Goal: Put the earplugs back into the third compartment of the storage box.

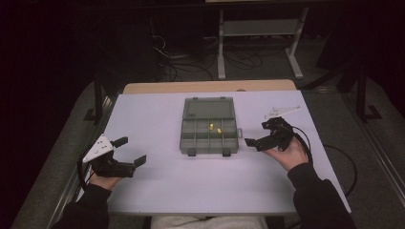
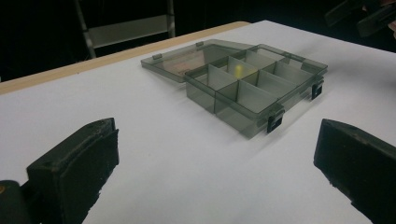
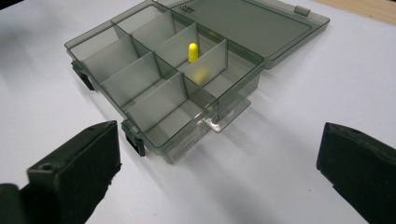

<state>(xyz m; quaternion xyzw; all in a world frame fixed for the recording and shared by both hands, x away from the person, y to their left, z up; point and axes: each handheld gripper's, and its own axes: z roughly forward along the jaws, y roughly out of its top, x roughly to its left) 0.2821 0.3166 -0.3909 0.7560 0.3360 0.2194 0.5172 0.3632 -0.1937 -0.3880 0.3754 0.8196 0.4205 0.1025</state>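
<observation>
Organizer box (lid open) holds two yellow capsules; both grippers' jaws spread, empty.

Two hand-held black tongs. Left tongs: black body, two blocky black jaws with worn, matte pads, white three-cornered plate on top dotted with small dark holes, black cable looping off behind. Right tongs: black frame, white three-cornered plate, thin black cable curling back. Dark long sleeves to both wrists, light trousers at the bottom edge. Small round hole in one jaw tip.
</observation>
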